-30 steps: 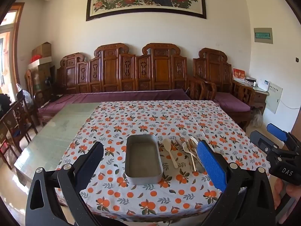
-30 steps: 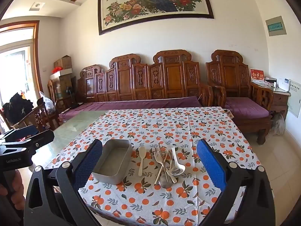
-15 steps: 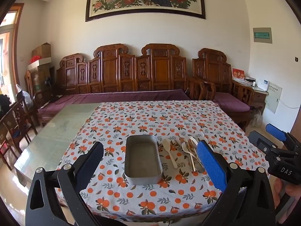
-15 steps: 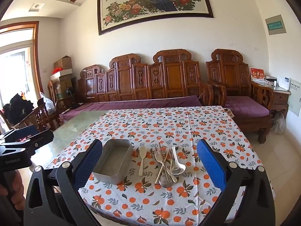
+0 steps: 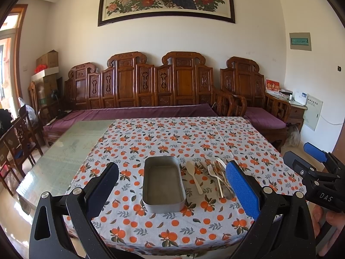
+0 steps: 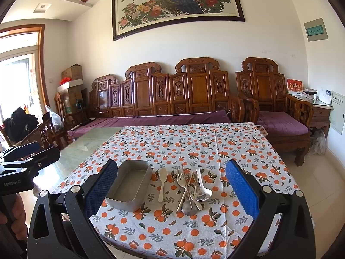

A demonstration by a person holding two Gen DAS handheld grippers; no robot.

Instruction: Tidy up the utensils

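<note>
Now both hand-held grippers gape empty; best take the lone cream plastic spoon (image 6: 162,183) first into the grey rectangular metal tin (image 6: 129,186).

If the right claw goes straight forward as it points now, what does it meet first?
Probably the pile of forks and spoons, which lies centred between the open right claw fingers on the tablecloth. Depth is unclear; nothing nearer shows.
</note>
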